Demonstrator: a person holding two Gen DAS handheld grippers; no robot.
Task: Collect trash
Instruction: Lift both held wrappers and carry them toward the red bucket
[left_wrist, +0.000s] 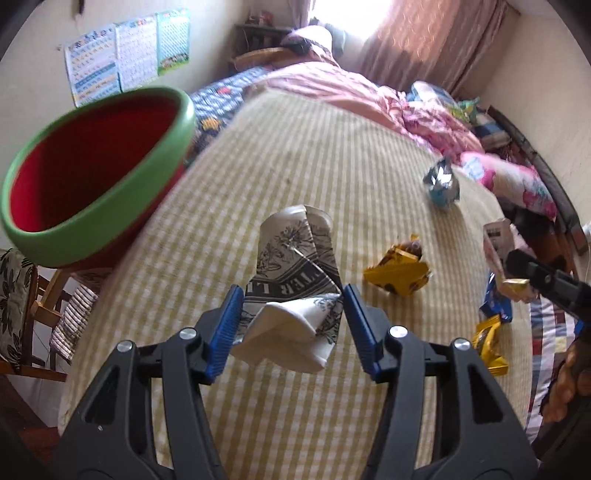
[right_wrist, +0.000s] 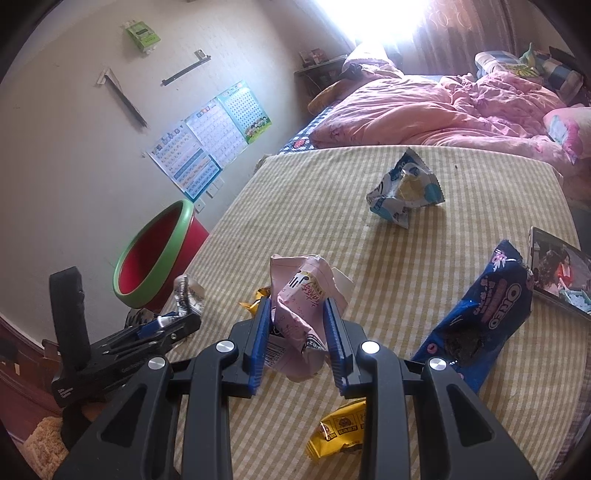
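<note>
A crushed white paper cup (left_wrist: 295, 266) with black print lies on the yellow checked bedspread (left_wrist: 295, 147). My left gripper (left_wrist: 291, 291) is closed around its near end, both blue pads touching it. A crumpled pink carton (right_wrist: 299, 295) sits pinched between the pads of my right gripper (right_wrist: 297, 301), raised over the bedspread (right_wrist: 332, 177). In the right wrist view the left gripper (right_wrist: 181, 317) shows at the bed's left edge with the cup (right_wrist: 190, 293). The red bin with a green rim (left_wrist: 92, 166) stands off the bed's left side, also visible as the bin (right_wrist: 155, 254).
Loose on the bedspread are a yellow wrapper (left_wrist: 399, 273), a blue-and-silver wrapper (right_wrist: 404, 188), a blue Oreo pack (right_wrist: 487, 314) and another yellow wrapper (right_wrist: 340, 432). A phone (right_wrist: 557, 273) lies at the right edge. A pink duvet (right_wrist: 424, 110) fills the far end.
</note>
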